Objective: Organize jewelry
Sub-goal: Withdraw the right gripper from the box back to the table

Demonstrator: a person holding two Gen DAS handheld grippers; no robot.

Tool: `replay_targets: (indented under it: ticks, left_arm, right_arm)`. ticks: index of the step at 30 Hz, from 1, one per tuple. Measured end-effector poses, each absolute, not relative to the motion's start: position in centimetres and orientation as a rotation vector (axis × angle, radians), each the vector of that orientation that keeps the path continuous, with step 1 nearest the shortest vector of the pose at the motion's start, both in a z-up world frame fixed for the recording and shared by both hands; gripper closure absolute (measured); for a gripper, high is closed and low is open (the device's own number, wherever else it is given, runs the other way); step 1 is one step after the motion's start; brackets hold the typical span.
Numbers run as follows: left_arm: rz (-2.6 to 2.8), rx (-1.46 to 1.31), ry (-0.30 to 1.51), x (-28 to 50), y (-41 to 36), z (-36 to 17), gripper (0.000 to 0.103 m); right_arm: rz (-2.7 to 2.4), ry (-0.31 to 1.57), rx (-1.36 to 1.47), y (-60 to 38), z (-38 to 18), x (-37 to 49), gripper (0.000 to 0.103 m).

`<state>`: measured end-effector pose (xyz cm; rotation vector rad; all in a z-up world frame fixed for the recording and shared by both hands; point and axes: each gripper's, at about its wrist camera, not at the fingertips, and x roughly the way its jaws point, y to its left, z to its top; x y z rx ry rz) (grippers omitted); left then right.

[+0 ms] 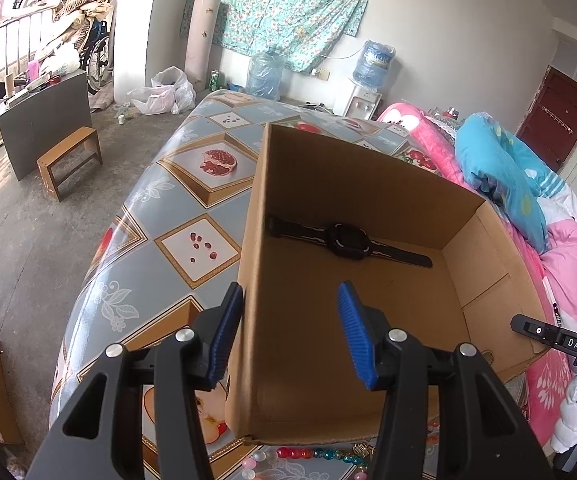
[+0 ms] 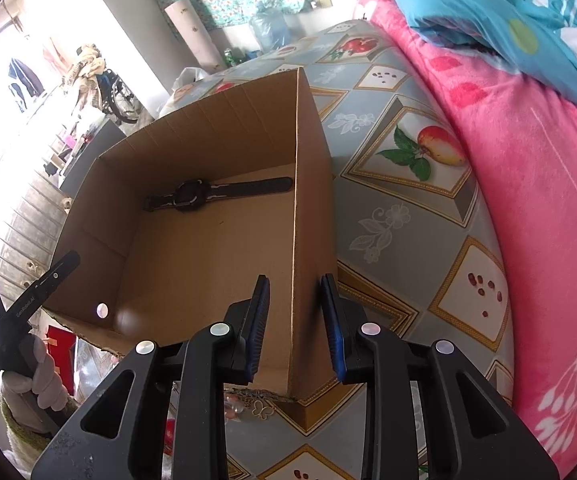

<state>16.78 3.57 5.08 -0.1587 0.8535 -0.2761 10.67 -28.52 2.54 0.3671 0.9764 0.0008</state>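
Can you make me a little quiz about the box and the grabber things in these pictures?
1. True or false: the black watch lies inside the cardboard box.
2. The left hand-held gripper straddles: A) a box wall, B) a pillow, C) the watch.
3. What colourful jewelry lies on the tablecloth just outside the box's near wall?

Key
1. True.
2. A; the right hand-held gripper straddles the opposite wall, both with a gap showing.
3. A bead string.
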Motion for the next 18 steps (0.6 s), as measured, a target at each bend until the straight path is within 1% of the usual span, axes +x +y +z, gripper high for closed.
replay_targets:
  ticks: [4, 7, 10, 12, 17, 18]
  left_arm:
    - [-0.277, -0.155, 0.847, 16.7, 3.5, 4.9, 0.055]
    - [-0.288, -0.136, 0.841, 16.6, 3.4, 4.9, 0.052]
    - [-0.301, -0.144, 0.829, 16.3, 3.8, 4.8, 0.051]
    - [-0.289, -0.146, 0.799, 15.7, 4.2, 5.3, 0.050]
    - [-0.287, -0.178, 0.669, 12.9, 6.3, 7.4, 0.042]
    - [-0.288, -0.172, 0.642, 12.1, 6.6, 7.8, 0.041]
  right_arm:
    - [-0.003, 0.972, 0.357, -28.3, 2.6, 10.7, 0.072]
    - [-0.002, 0.964, 0.337, -27.9, 2.6, 10.7, 0.067]
    - [-0.008, 0.944, 0.330, -27.8, 2.8, 10.5, 0.066]
    - [-0.016, 0.924, 0.335, -27.9, 3.1, 10.0, 0.064]
    - [-0.047, 0.810, 0.316, -27.6, 4.8, 7.4, 0.052]
    - [-0.054, 0.779, 0.306, -27.5, 5.2, 6.8, 0.051]
